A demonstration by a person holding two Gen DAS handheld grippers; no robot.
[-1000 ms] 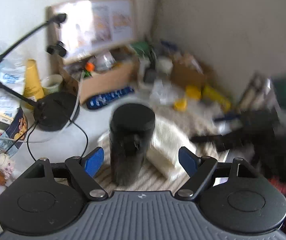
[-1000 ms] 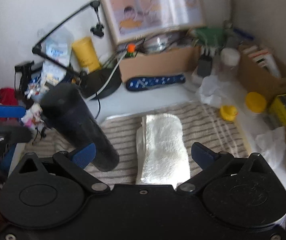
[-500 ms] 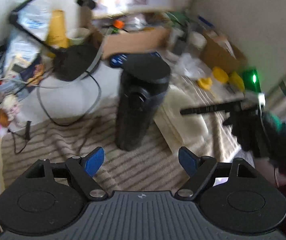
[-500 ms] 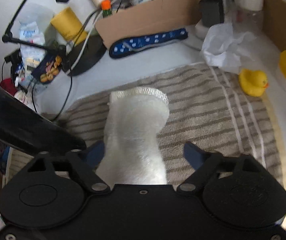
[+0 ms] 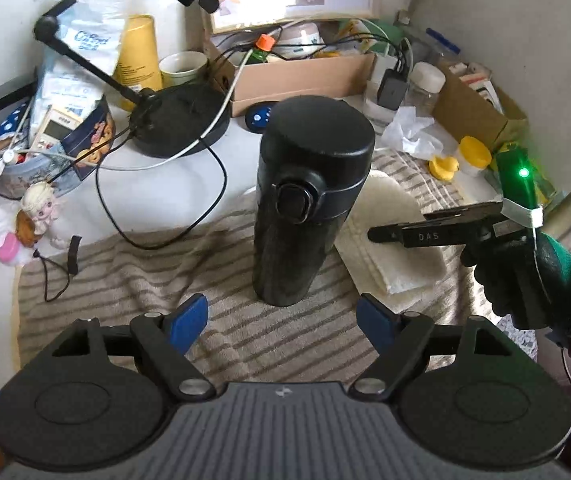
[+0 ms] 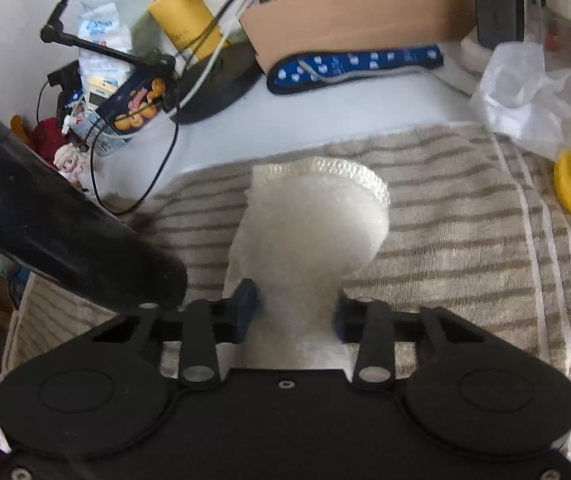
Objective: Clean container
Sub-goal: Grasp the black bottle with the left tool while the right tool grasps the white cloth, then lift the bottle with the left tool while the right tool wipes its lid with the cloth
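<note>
Striped mat (image 5: 133, 264) | black flask (image 5: 309, 200) upright | right gripper (image 6: 295, 312) pinching white cloth (image 6: 313, 232), fingertips half-buried

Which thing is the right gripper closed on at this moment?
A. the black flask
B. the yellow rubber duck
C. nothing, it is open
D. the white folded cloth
D: in the right wrist view, the right gripper has both fingers pressed into the white folded cloth, while the black flask stands free on the striped towel.
</note>
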